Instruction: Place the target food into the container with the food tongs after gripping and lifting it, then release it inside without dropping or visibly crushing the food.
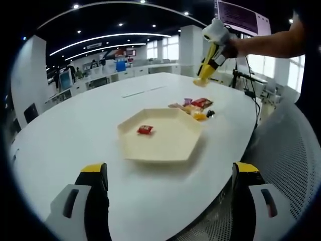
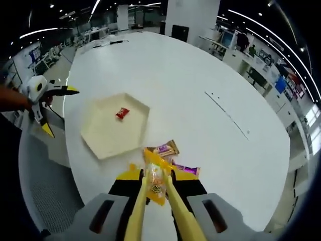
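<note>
My right gripper (image 2: 156, 185) is shut on yellow food tongs (image 2: 178, 216). The tongs pinch a yellow-orange snack packet (image 2: 155, 176), held up off the table. In the left gripper view that right gripper (image 1: 209, 64) hangs high at the far right in a hand, the packet (image 1: 202, 81) dangling over the table's far edge. A cream hexagonal tray (image 1: 170, 143) lies mid-table with one small red packet (image 1: 145, 130) in it. My left gripper (image 1: 170, 170) stands wide open and empty in front of the tray. From the right gripper view it (image 2: 60, 111) sits left of the tray (image 2: 103, 138).
A small pile of wrapped snacks (image 1: 194, 106) lies on the white table (image 1: 75, 125) just beyond the tray; close below the tongs it shows as brown and purple wrappers (image 2: 173, 158). A mesh chair (image 1: 286, 150) stands at the table's right edge. Desks and monitors line the far room.
</note>
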`<control>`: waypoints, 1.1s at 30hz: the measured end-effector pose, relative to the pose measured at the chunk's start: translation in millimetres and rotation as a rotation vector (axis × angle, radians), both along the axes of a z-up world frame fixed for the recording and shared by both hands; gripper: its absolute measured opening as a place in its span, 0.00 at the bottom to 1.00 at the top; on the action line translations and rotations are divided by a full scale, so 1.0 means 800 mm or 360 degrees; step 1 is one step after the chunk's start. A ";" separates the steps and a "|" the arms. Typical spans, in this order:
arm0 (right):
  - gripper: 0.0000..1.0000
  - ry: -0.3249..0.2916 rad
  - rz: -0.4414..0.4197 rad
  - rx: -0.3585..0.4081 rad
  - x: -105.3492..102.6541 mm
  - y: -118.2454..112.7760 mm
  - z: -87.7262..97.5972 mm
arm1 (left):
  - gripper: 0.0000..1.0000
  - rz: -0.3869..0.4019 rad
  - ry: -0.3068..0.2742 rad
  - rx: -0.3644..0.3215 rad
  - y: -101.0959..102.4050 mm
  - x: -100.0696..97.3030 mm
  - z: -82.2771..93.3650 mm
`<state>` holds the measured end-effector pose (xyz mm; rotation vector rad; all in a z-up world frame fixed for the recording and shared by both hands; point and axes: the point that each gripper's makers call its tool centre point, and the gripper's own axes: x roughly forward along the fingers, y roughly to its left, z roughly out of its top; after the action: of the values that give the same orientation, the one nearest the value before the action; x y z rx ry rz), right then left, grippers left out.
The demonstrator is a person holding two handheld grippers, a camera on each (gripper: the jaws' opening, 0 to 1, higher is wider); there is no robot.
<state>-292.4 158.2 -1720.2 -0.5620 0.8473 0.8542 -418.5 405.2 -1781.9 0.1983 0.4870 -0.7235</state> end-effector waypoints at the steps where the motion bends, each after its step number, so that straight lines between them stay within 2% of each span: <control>1: 0.20 -0.0020 0.0024 0.0001 0.004 0.008 0.005 | 0.99 -0.0001 0.0000 0.0001 0.000 0.000 0.000; 12: 0.20 -0.0058 0.0186 -0.0002 0.015 0.066 0.027 | 0.99 0.0017 -0.0004 -0.0003 0.002 0.001 0.001; 21: 0.21 -0.0069 0.0328 0.0004 0.016 0.120 0.036 | 0.99 0.0032 -0.0006 0.0001 0.004 0.002 0.001; 33: 0.21 -0.0087 0.0453 0.0036 0.019 0.186 0.044 | 0.99 0.0038 -0.0006 0.0009 0.004 0.003 0.000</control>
<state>-277.1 306.8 -1684.9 -0.6933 0.7162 1.1011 -416.2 408.8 -1782.1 0.1989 0.4872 -0.6987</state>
